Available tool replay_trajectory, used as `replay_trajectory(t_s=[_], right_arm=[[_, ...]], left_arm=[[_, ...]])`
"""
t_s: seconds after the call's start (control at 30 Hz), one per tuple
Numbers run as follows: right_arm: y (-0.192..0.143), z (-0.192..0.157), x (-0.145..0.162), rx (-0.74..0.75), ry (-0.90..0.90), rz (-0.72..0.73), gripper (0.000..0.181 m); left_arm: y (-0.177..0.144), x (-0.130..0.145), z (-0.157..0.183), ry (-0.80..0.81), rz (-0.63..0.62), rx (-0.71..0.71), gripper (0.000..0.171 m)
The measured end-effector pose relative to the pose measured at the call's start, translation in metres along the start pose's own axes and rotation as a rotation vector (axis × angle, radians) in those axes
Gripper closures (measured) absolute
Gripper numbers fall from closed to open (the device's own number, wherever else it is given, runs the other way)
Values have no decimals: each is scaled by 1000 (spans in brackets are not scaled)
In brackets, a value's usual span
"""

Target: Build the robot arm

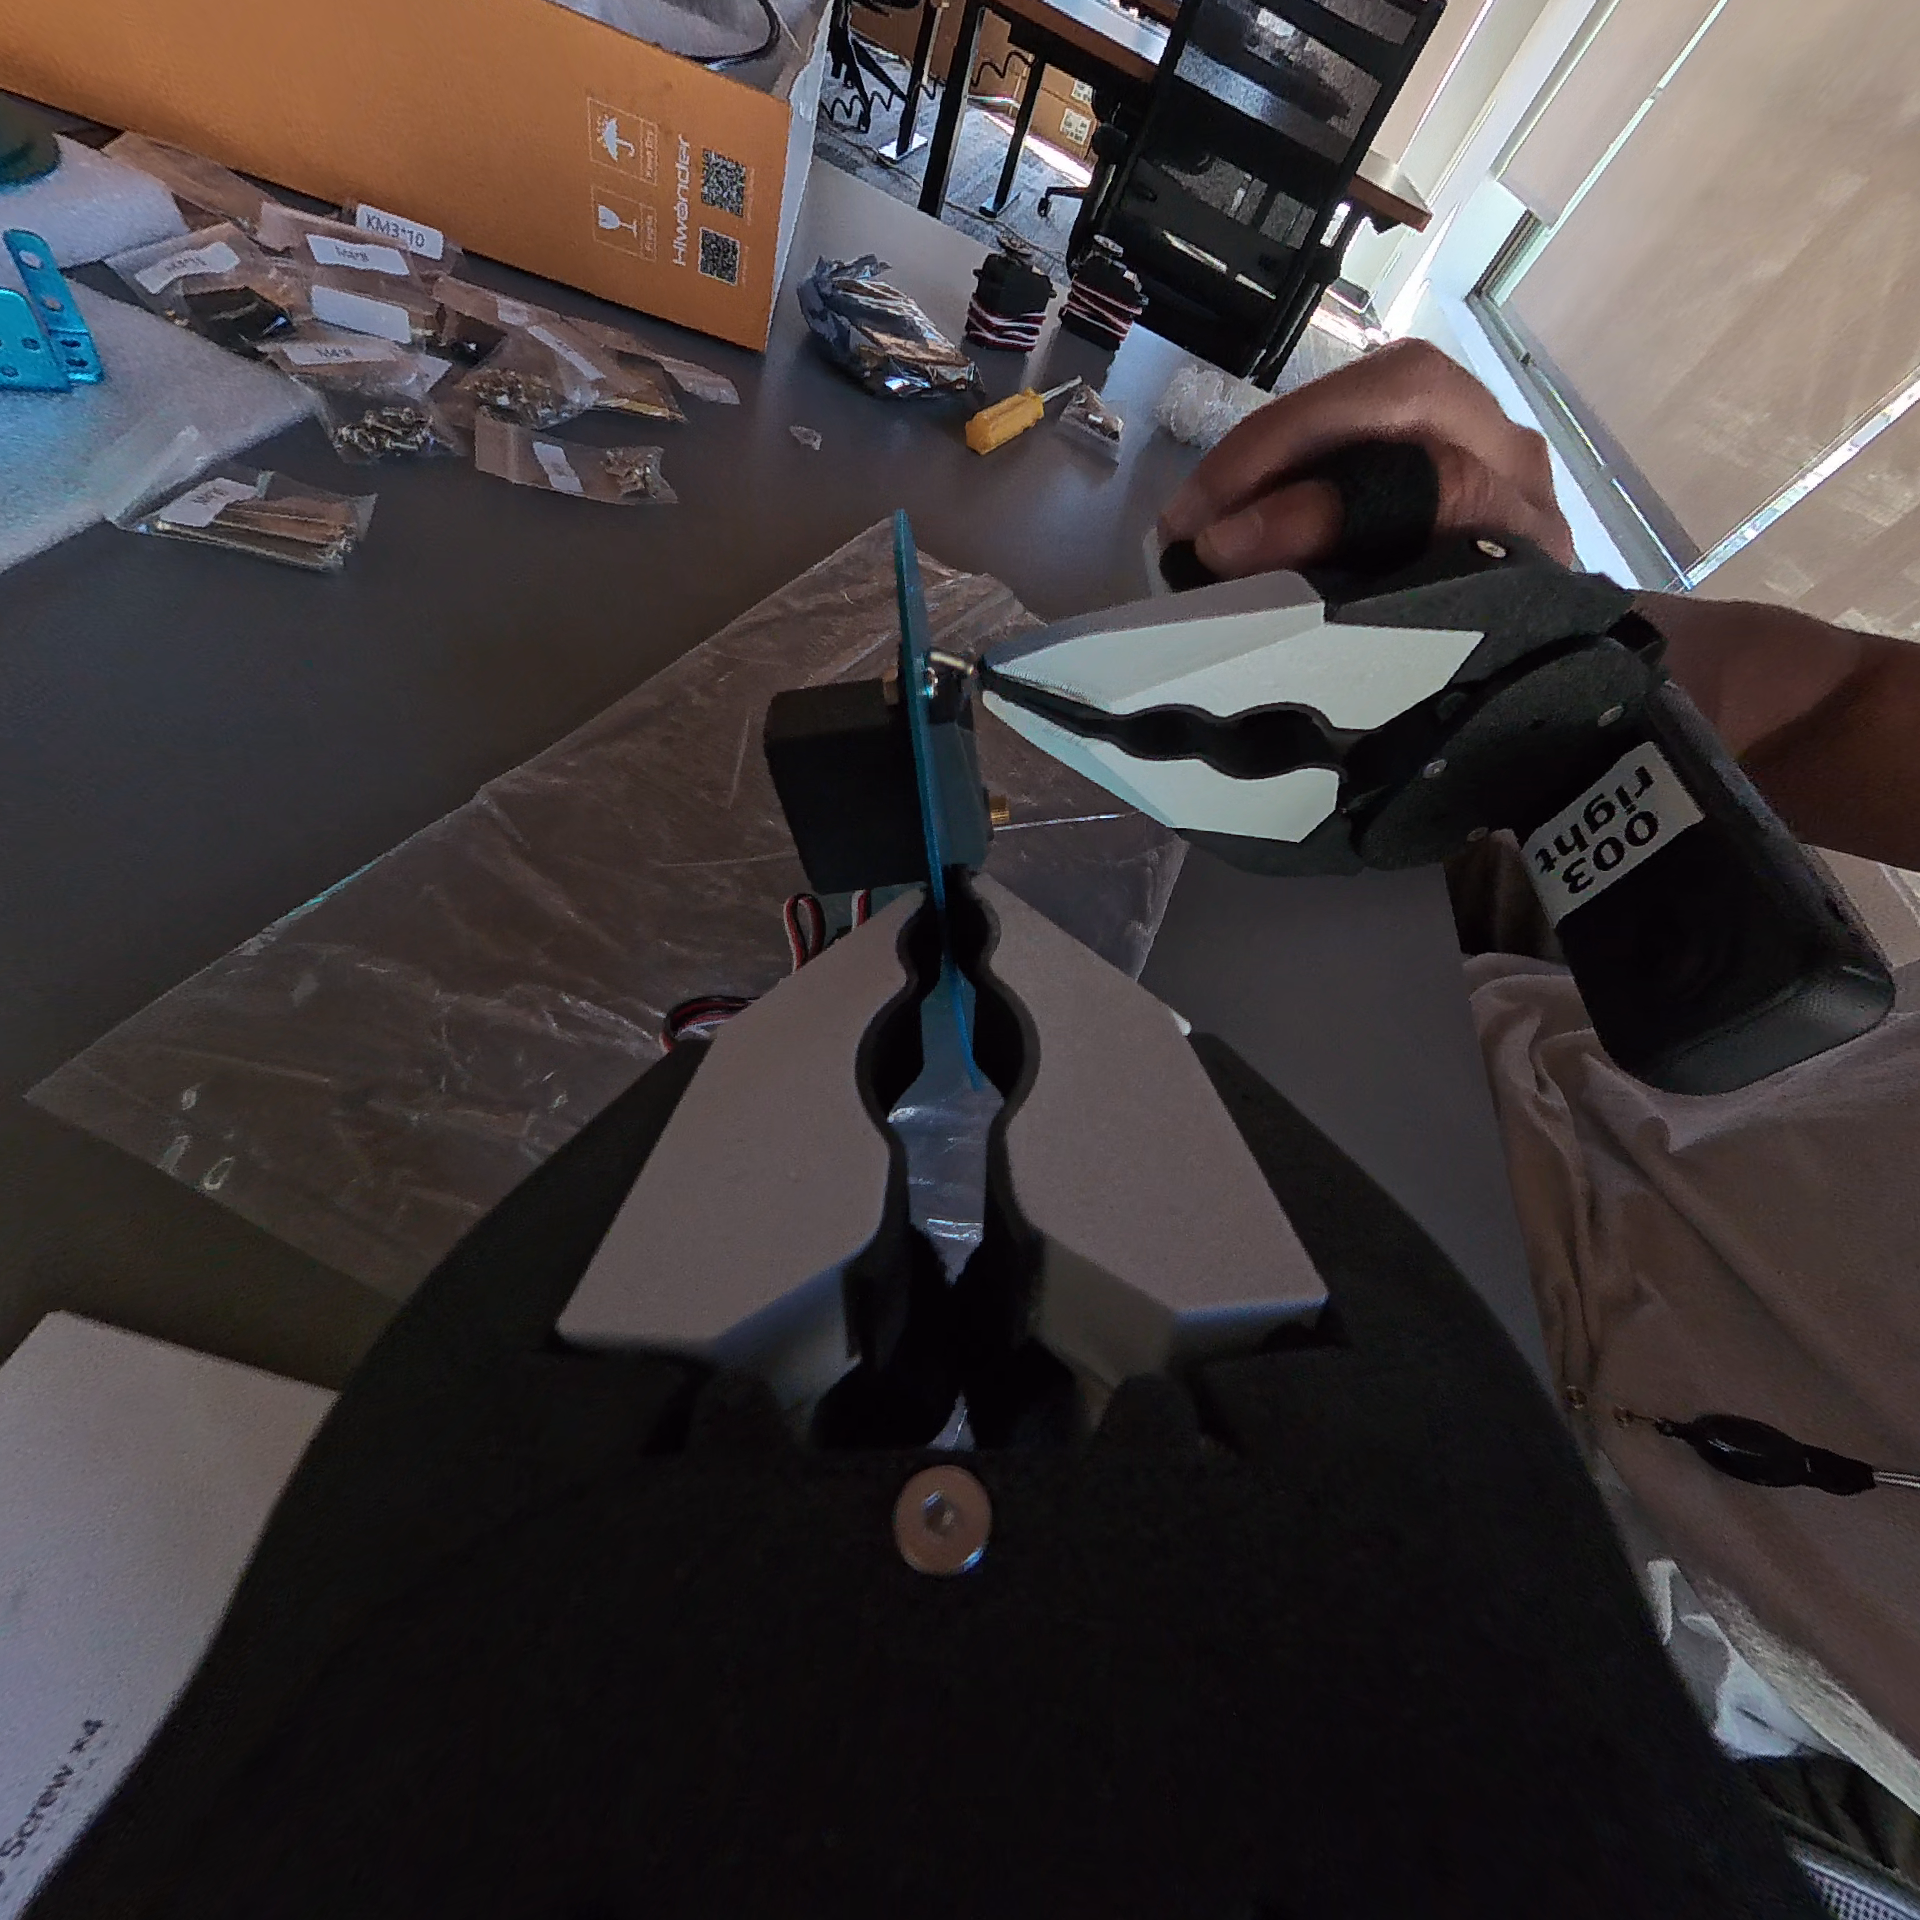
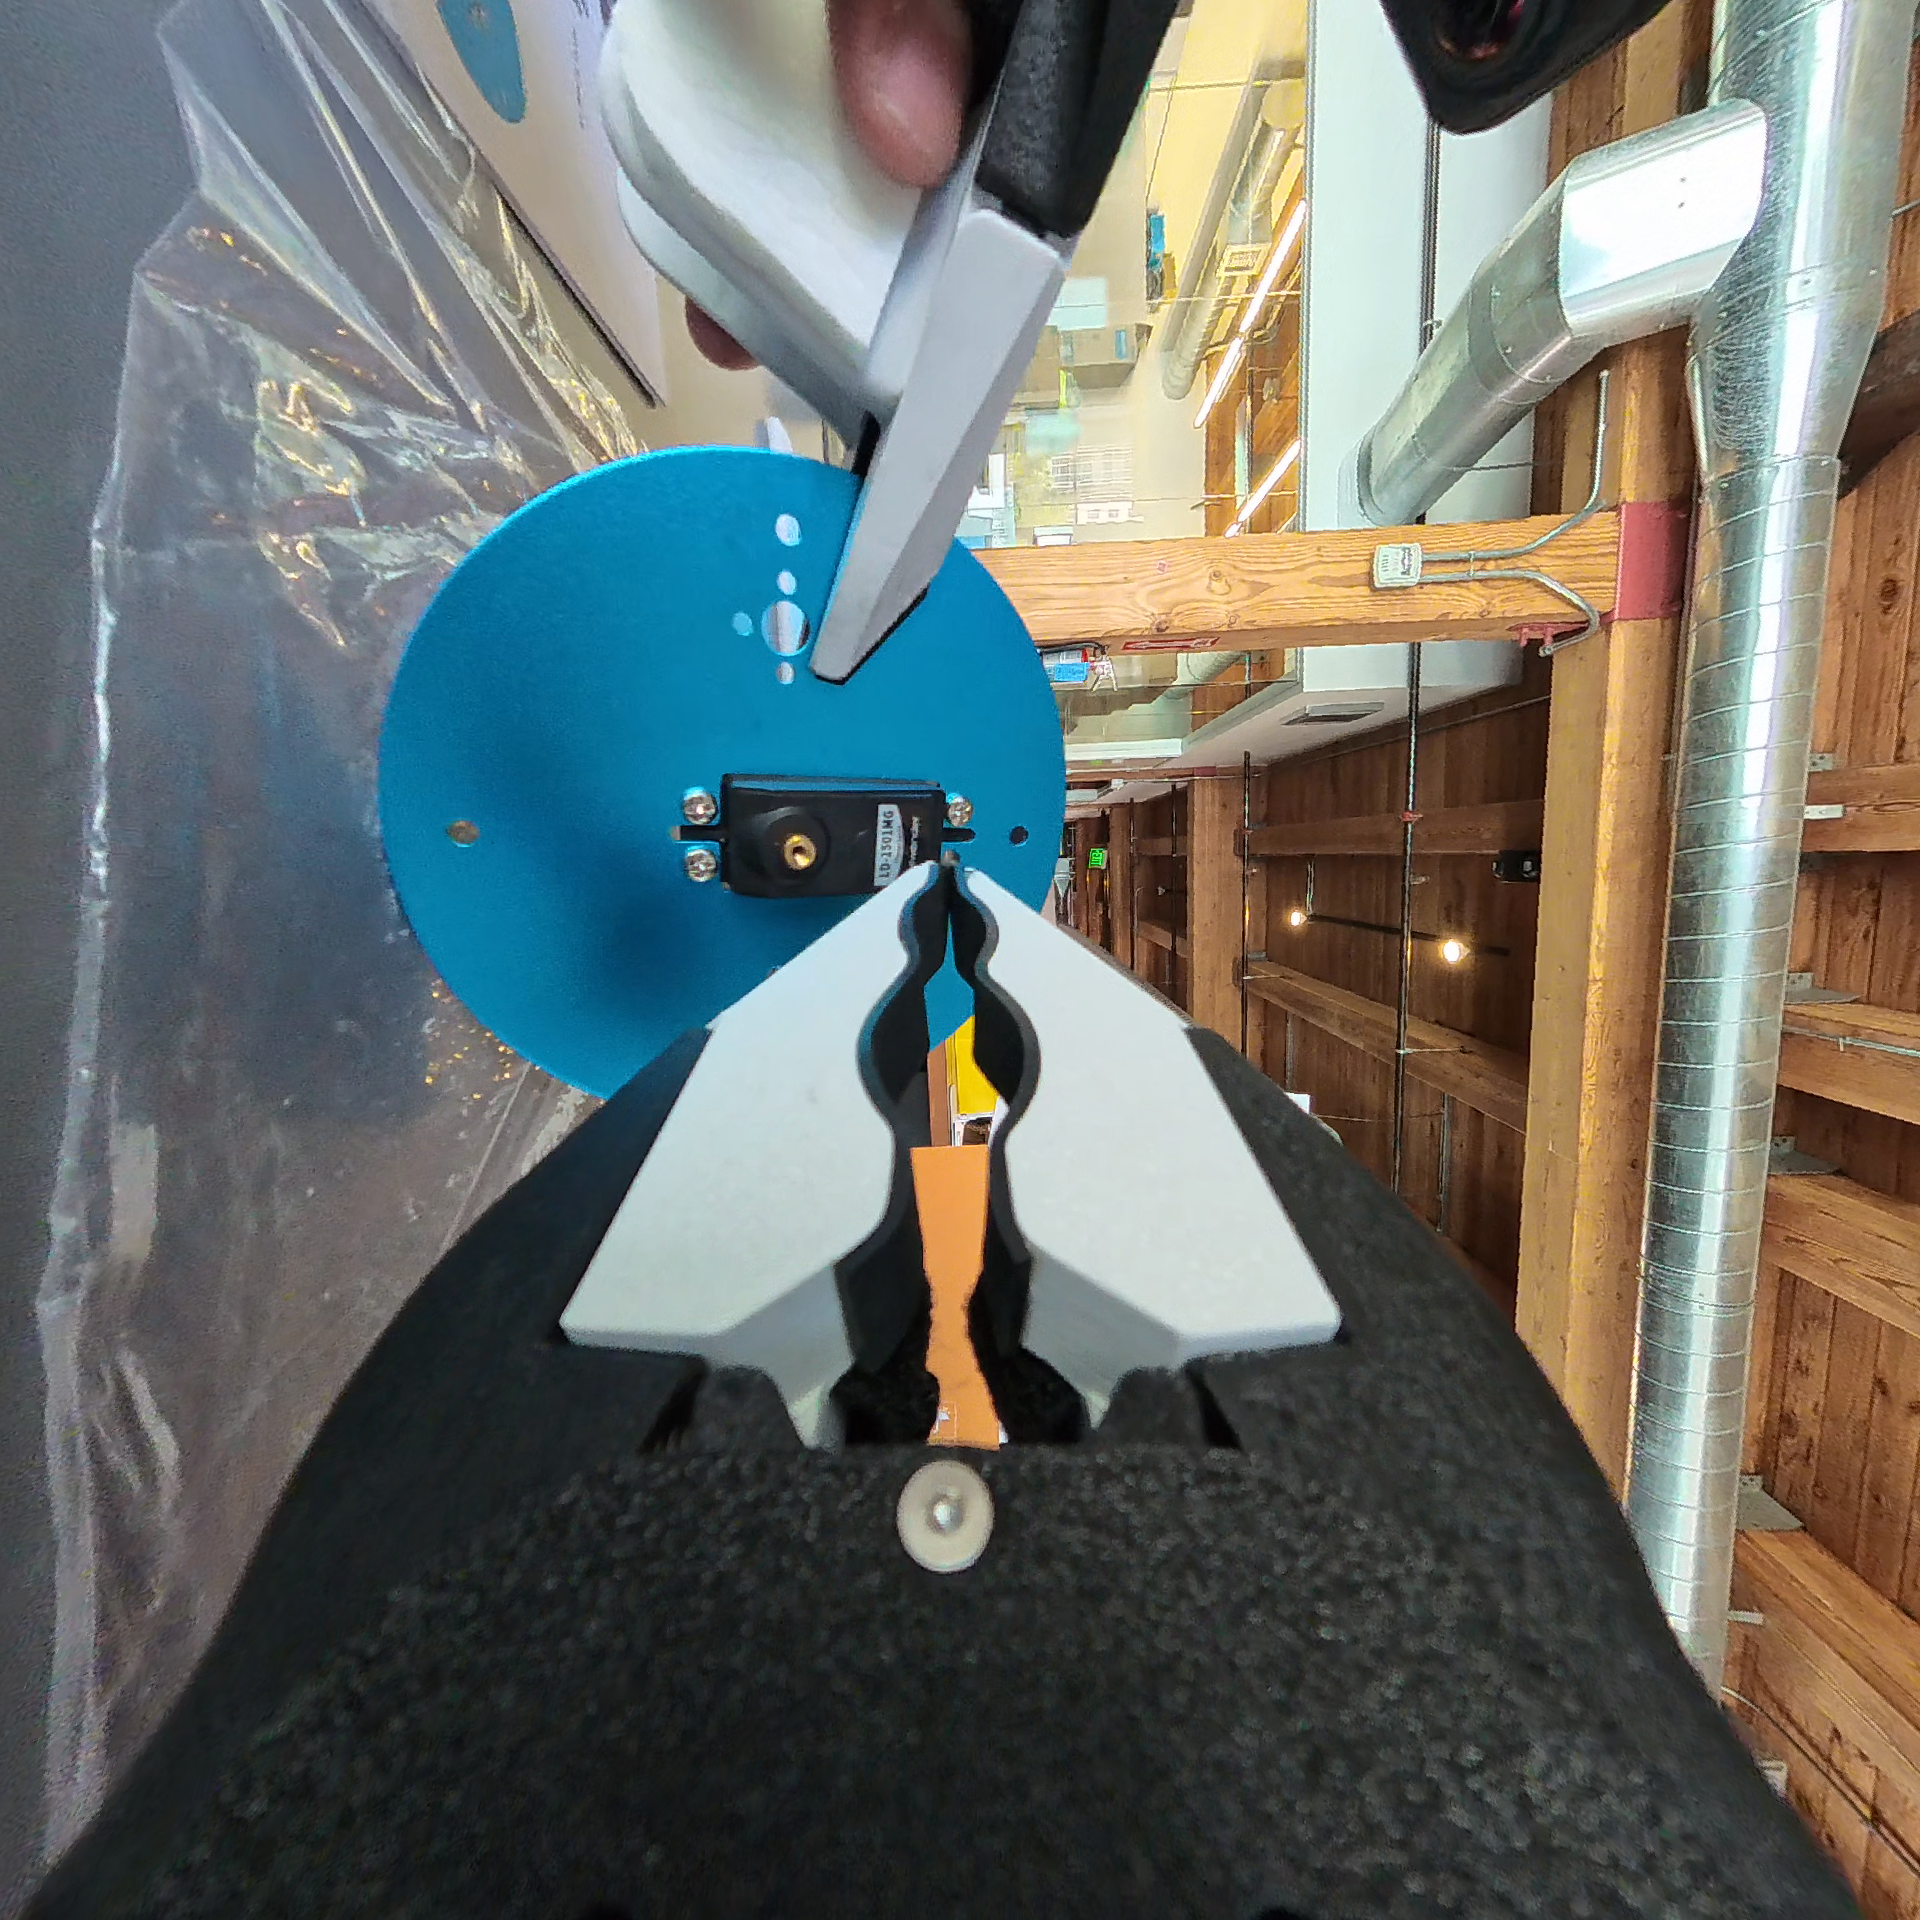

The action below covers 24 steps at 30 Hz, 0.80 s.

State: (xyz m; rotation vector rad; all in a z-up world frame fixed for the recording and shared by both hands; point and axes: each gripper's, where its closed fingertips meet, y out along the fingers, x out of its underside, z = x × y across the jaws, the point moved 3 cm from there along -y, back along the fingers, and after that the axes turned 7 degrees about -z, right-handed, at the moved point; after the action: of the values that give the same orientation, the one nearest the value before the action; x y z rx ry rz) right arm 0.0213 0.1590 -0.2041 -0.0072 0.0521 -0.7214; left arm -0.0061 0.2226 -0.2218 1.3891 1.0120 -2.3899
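Two grippers meet at one blue disc [image 2: 582,748], held up off the counter [image 1: 312,665] with a black servo [image 2: 821,836] screwed through its middle. In the left wrist view the disc stands edge-on, and the left gripper [image 1: 948,904] has its fingers pressed together on the lower rim, so the plate is pinched by its thin edge and both faces stay free; the servo body [image 1: 842,790] juts out on the left face.

From the right, the right gripper [image 1: 982,681] comes in level, its fingers nearly shut on a small screw [image 1: 940,670] at the servo's mounting flange. In its own view the tips sit at the empty lower right flange hole, beside the corner where three other screws are already in; the screw itself is mostly hidden by the tips. Holding the disc upright like this seems to turn the flange straight toward the right gripper.

Under the disc lies a clear plastic bag [image 1: 436,935]. Farther off on the counter are small bags of hardware [image 1: 395,353], a yellow screwdriver [image 1: 1013,416], two more servos [image 1: 1049,296] and an orange box [image 1: 468,125]. At the far left lie blue brackets [image 1: 42,322], and a white sheet [image 1: 125,1507] sits near left. A hand [image 1: 1382,457] grips the right gripper's handle.
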Motion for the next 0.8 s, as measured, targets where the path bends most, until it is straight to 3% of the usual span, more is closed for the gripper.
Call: replay_trajectory(t_s=[0.23,0.53,0.6,0.8], right_arm=[[2,2,14,-55,96,-13,181],[-62,-41,81,-845,753,-69,181],[-83,-51,81,-997,860,-18,179],[-89,-62,72,-1064,883,51,180]], left_arm=[[-1,0,-2,-6,1,-6,171],[-6,-3,-8,10,14,-56,171],[-6,-3,-7,21,8,-59,171],[-5,-3,-5,49,5,-63,171]])
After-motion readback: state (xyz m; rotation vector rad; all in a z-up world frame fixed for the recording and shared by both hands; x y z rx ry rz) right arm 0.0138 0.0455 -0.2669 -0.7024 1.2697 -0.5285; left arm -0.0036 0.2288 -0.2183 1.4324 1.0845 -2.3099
